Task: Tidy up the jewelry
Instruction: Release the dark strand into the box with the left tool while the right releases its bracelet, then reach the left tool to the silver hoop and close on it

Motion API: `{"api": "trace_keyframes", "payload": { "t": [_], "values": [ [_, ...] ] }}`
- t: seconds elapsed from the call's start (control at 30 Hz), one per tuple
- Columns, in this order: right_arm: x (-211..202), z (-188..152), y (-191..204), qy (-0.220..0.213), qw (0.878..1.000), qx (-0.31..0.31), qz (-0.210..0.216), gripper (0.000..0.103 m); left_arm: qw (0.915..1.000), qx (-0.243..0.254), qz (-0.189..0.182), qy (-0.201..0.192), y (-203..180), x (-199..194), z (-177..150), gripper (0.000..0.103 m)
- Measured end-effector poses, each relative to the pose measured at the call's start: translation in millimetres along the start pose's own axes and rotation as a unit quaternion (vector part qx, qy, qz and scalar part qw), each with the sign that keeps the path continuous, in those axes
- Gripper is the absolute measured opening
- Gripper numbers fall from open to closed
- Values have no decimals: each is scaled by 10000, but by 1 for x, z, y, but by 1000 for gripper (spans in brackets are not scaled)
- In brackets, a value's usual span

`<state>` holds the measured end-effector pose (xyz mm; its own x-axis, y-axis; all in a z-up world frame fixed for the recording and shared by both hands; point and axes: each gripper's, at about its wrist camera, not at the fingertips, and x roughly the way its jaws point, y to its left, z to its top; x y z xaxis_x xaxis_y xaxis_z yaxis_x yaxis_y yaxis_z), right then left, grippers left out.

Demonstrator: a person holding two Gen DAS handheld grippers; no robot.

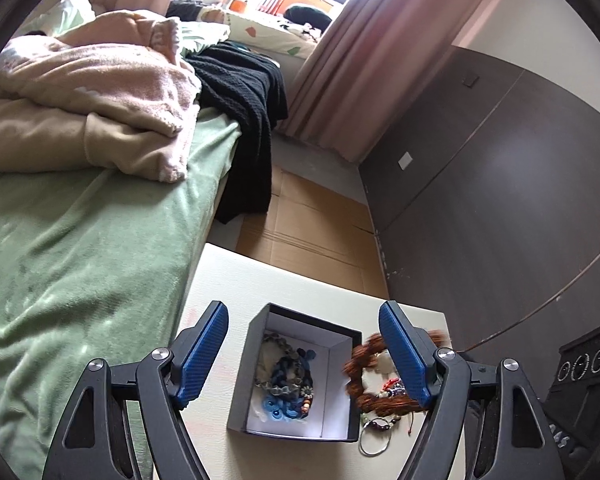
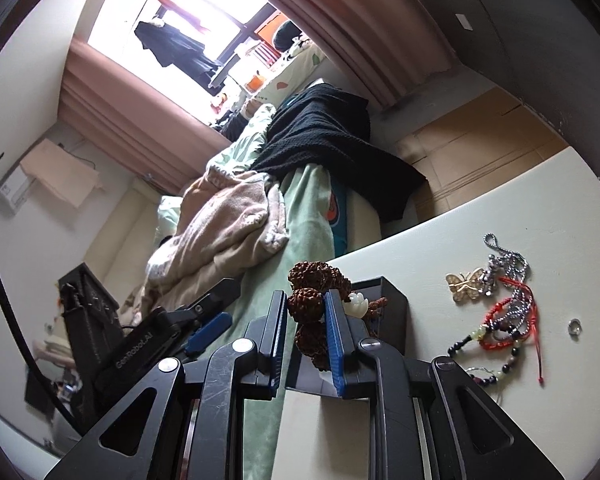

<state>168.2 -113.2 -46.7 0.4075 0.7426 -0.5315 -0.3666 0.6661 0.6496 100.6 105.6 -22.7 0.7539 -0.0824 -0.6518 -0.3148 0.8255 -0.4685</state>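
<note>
A black jewelry box [image 1: 240, 364] with a white inside sits on a white table [image 1: 236, 280]. It holds blue and grey bracelets [image 1: 286, 384]. My left gripper [image 1: 304, 354] is open, its fingers either side of the box. My right gripper [image 2: 306, 312] is shut on a brown knobbly bead bracelet [image 2: 306, 300] with a white charm [image 2: 358, 302], lifted beside the box [image 2: 394, 304]. The same bracelet [image 1: 364, 372] shows blurred right of the box in the left wrist view. Loose jewelry [image 2: 508, 312] lies on the table: a gold butterfly brooch [image 2: 464, 284], red cord and bead bracelets.
A bed with a green sheet [image 1: 72, 264], a pink blanket [image 1: 100, 96] and a black garment [image 1: 244, 112] borders the table's left. Cardboard [image 1: 312, 232] covers the floor beyond. A dark wardrobe [image 1: 500, 200] stands at right. A small ring [image 2: 574, 326] lies apart on the table.
</note>
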Motion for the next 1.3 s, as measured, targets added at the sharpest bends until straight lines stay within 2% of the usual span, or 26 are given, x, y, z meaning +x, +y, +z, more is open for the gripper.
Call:
{"api": "trace_keyframes", "payload": {
  "t": [0.03, 0.1, 0.17, 0.37, 0.43, 0.5, 0.6, 0.73, 0.87, 0.97, 1.17, 1.3],
  "values": [
    [7, -1, 3, 89, 9999, -46, -10, 23, 10000, -35, 16, -11, 2, -1, 1, 78],
    [18, -4, 5, 378, 9990, -24, 222, 44, 10000, -60, 31, -10, 5, -1, 2, 78],
    [18, -6, 3, 398, 9987, 50, 327, 51, 10000, -57, 43, 2, 5, 0, 1, 78],
    [-11, 0, -18, 164, 9997, 194, 28, 53, 9998, 136, -33, 105, -8, 5, -3, 78],
    [-26, 1, -30, 81, 9993, 293, -220, 56, 9996, 225, -62, 168, -16, 8, -6, 78],
    [-38, 2, -42, 10, 9981, 410, -463, 63, 9991, 328, -108, 233, -25, 12, -11, 78],
    [-57, 4, -59, -91, 9949, 529, -852, 63, 9982, 499, -184, 285, -39, 16, -17, 78],
    [-78, 7, -80, -162, 9909, 719, -1123, 63, 9959, 817, -219, 333, -61, 20, -28, 78],
    [-85, 8, -94, -61, 9863, 794, -1444, 63, 9929, 1053, -285, 464, -78, 27, -38, 78],
    [-88, 7, -104, 70, 9845, 862, -1528, 63, 9905, 1241, -290, 520, -88, 30, -45, 78],
    [-100, 3, -121, 143, 9787, 1030, -1770, 63, 9816, 1721, -284, 776, -110, 39, -65, 65],
    [-107, 2, -131, 188, 9759, 1120, -1862, 63, 9696, 2173, -83, 1126, -123, 52, -82, 59]
  ]
}}
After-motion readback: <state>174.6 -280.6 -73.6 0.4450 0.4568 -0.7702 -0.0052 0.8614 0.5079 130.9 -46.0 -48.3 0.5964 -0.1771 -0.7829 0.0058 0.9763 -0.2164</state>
